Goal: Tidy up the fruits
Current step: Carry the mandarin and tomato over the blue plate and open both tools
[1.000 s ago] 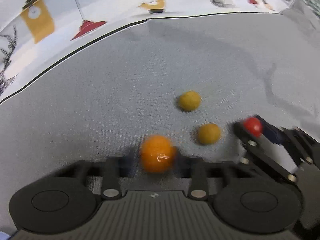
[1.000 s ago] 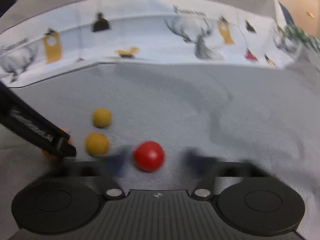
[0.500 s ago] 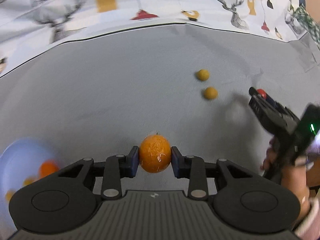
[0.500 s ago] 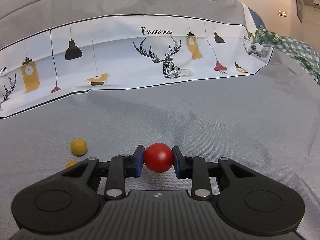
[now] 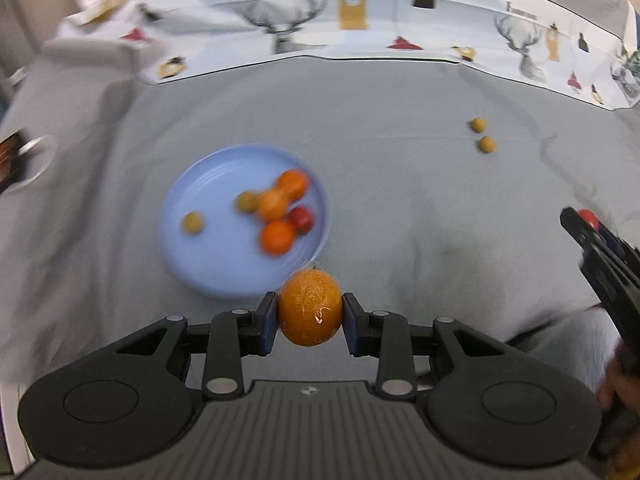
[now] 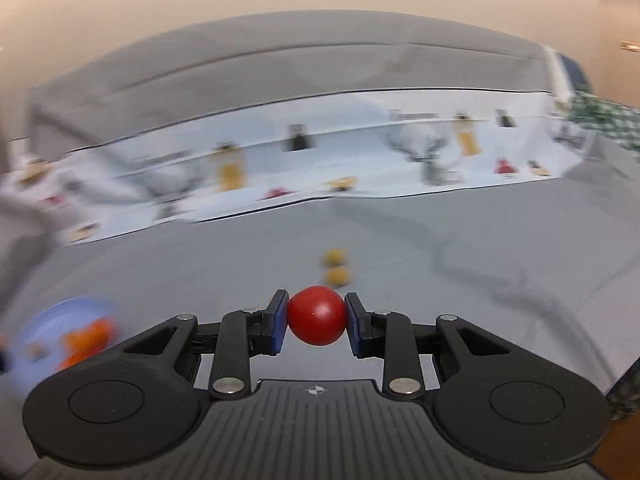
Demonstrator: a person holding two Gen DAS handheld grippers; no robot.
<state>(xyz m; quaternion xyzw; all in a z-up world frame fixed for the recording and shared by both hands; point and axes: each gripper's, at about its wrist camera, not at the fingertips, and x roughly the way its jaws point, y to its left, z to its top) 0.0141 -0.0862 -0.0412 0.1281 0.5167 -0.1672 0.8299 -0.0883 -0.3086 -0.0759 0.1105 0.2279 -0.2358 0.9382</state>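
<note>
My left gripper (image 5: pixel 310 312) is shut on an orange (image 5: pixel 310 307) and holds it just above the near rim of a blue plate (image 5: pixel 192 196). The plate holds several fruits: oranges, a red one and small yellow ones. My right gripper (image 6: pixel 316 321) is shut on a red tomato (image 6: pixel 316 321) above the grey cloth; it also shows at the right edge of the left wrist view (image 5: pixel 588 218). Two small yellow fruits (image 5: pixel 482 136) lie on the cloth far right; they also show in the right wrist view (image 6: pixel 335 268). The plate shows blurred in the right wrist view (image 6: pixel 52 320).
A grey cloth (image 5: pixel 400 200) covers the table, with a white printed cloth (image 5: pixel 360 28) with deer and lamps along the far side. A round metal-rimmed object (image 5: pixel 24 156) sits at the far left edge.
Both grippers lifted their fruits and swung left. The blue plate has come fully into the left wrist view, now just beyond the orange. The two yellow fruits look farther away.
</note>
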